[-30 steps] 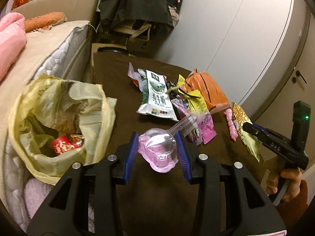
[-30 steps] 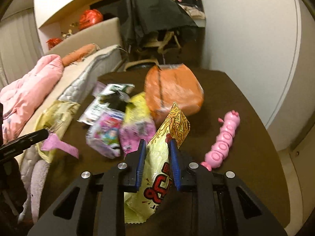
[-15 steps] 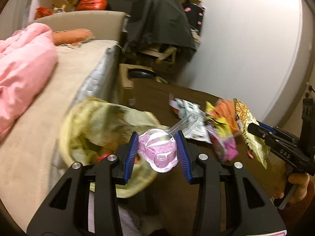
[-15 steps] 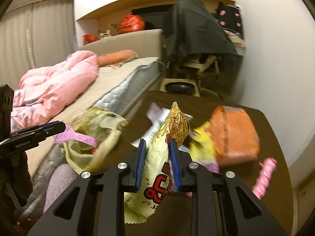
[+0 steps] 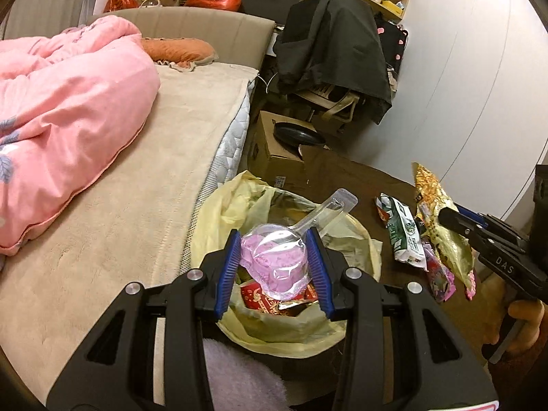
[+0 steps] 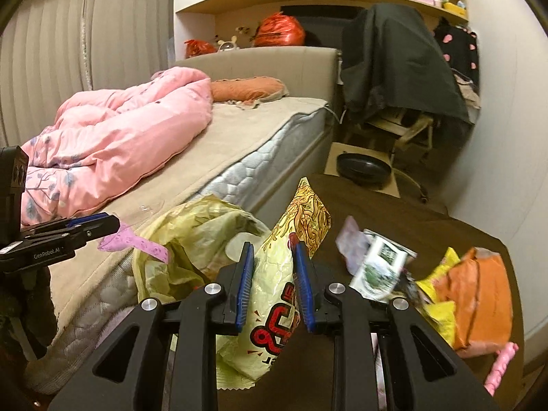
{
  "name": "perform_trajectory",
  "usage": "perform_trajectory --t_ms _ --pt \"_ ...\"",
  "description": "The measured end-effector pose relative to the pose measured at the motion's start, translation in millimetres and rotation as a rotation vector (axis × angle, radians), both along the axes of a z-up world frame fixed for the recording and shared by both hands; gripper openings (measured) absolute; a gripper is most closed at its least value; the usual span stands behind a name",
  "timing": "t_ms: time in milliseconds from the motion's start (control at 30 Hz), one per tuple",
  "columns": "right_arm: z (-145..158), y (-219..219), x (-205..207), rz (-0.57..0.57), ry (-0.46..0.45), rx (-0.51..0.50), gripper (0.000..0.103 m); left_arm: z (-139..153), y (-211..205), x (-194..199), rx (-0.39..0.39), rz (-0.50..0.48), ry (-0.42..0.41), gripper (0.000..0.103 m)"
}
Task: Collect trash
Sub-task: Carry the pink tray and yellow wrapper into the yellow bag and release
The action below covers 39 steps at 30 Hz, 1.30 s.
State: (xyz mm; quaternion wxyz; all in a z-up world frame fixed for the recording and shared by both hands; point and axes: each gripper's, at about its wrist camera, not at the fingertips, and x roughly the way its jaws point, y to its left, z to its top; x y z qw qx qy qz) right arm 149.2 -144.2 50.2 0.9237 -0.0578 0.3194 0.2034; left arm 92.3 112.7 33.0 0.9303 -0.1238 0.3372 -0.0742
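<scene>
My left gripper (image 5: 274, 270) is shut on a pink-and-clear plastic blister pack (image 5: 274, 263) and holds it right above the open yellow trash bag (image 5: 291, 328), which holds red wrappers. My right gripper (image 6: 274, 281) is shut on a yellow noodle packet (image 6: 277, 308), held up beside the trash bag (image 6: 191, 239). In the left wrist view the right gripper (image 5: 455, 222) with the packet (image 5: 441, 222) is to the right of the bag. In the right wrist view the left gripper (image 6: 113, 226) with the pink pack (image 6: 137, 243) is at the left.
More wrappers lie on the brown table: a green-and-white packet (image 6: 380, 270), an orange bag (image 6: 486, 291), a yellow wrapper (image 6: 441, 308), a pink toy (image 6: 500, 363). A bed (image 5: 130, 185) with a pink quilt (image 5: 61, 102) is left. A cardboard box (image 5: 277, 154) and a draped chair (image 5: 332, 54) stand behind.
Both grippers have swung left from over the table's litter toward the yellow bag, each still gripping its item. The pink pack is now above the bag's mouth.
</scene>
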Motion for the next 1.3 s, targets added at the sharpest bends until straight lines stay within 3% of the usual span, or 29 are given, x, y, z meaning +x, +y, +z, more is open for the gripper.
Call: perform_trajectory --t_ms 300,700,1067,1300 --pt "-11.7 27.5 15.5 0.018 0.038 0.019 0.023 -12.6 25.0 15.8 -0.065 -0.002 0.042 0.037" --pt "-27.4 55.0 33.5 0.103 0.063 0.052 0.023 -33.3 18.7 43.3 -0.032 -0.029 0.098 0.037" --pt "-48.8 57.9 56.6 0.125 0.117 0.098 0.024 -44.5 14.2 61.9 -0.033 -0.051 0.053 0.037" --pt "-58.9 59.9 68.5 0.132 0.146 0.116 0.025 -49.2 11.7 75.6 -0.025 -0.076 0.065 0.037"
